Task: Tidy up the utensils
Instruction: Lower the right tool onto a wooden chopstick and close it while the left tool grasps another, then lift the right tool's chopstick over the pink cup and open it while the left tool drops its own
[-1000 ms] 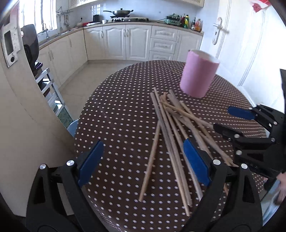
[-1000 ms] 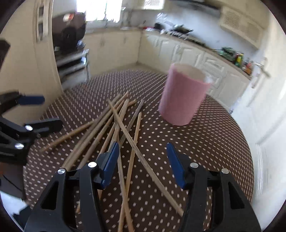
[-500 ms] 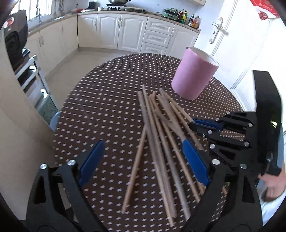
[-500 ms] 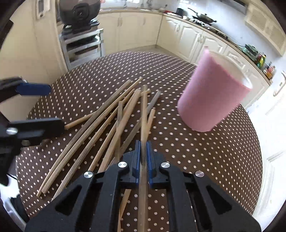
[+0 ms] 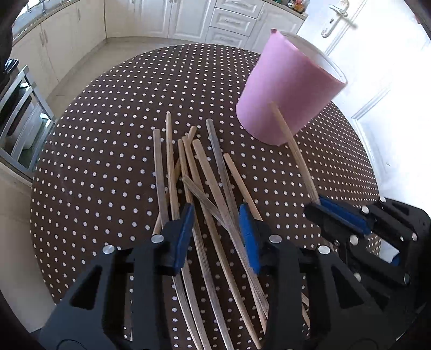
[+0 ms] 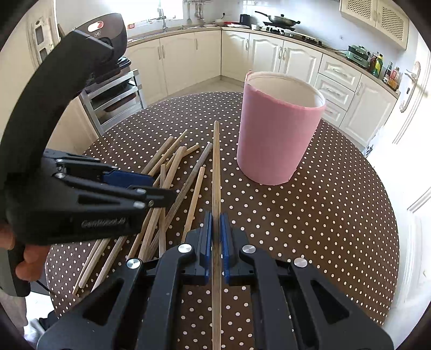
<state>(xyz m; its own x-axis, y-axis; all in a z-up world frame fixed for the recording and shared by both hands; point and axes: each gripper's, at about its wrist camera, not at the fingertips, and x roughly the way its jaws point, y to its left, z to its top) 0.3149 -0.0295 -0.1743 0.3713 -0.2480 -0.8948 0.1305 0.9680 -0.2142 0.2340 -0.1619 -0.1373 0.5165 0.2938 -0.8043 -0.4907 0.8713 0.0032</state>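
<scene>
cream cabinets [image 6: 269, 53] | wok on hob [image 6: 280, 18] | bottles [image 6: 377, 64] | white door [image 5: 377, 53]

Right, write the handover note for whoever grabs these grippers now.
Right gripper: shut on one chopstick, which points toward the pink cup.
Left gripper: closing over the pile of chopsticks; several run between its fingers, none gripped yet.
Things: the pile lies loose on the dotted table; the cup stands upright beside it.
Done: one chopstick picked up; no chopstick visible in the cup.
Left: drop the held one in, then the rest.
</scene>
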